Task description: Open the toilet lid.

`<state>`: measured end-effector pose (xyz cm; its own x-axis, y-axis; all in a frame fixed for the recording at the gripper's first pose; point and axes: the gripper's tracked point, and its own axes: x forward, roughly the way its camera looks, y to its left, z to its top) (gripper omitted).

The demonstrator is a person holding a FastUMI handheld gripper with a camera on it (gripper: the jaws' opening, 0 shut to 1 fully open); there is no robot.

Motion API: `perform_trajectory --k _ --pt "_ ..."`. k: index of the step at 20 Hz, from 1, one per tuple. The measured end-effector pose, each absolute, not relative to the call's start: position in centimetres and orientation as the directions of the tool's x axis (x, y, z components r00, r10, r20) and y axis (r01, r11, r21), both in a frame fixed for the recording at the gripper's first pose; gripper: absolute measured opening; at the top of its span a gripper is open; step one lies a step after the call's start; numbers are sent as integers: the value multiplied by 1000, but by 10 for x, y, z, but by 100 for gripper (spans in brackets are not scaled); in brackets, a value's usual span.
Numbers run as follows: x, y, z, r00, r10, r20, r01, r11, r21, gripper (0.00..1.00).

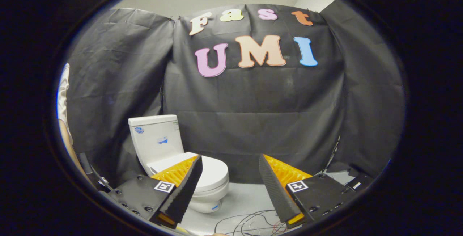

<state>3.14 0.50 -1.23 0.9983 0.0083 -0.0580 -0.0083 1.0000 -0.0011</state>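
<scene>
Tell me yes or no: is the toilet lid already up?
No, the toilet lid lies flat on the bowl, beyond the open gripper.

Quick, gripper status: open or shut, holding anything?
Gripper: open, fingers spread wide, holding nothing. The toilet sits beyond the fingers with its lid down, untouched.

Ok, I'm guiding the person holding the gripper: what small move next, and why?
Probably ease the gripper forward and toward its left finger. Its fingers stand open with nothing between them, while the closed toilet lid lies beyond, partly behind the left finger.
</scene>
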Motion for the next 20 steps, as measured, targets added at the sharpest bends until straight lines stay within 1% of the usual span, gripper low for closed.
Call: perform_trajectory --k 1,3,6,8,10,11,14,20 --pt "39 4 -15 997 8 -78 -8 1000 -1 97" --pt "48 6 -14 997 11 -79 -12 1000 -2 97" --pt "59 13 -5 1000 25 -14 -25 1000 -12 97" --pt "71 18 12 998 23 65 -21 999 -30 96" --pt "82 22 28 989 -5 150 10 999 -34 96" --pt "87 25 31 986 -24 163 32 998 -48 96" --pt "97 31 34 987 -95 129 112 986 -126 96" --pt "118 59 51 976 -164 144 194 956 -221 92"
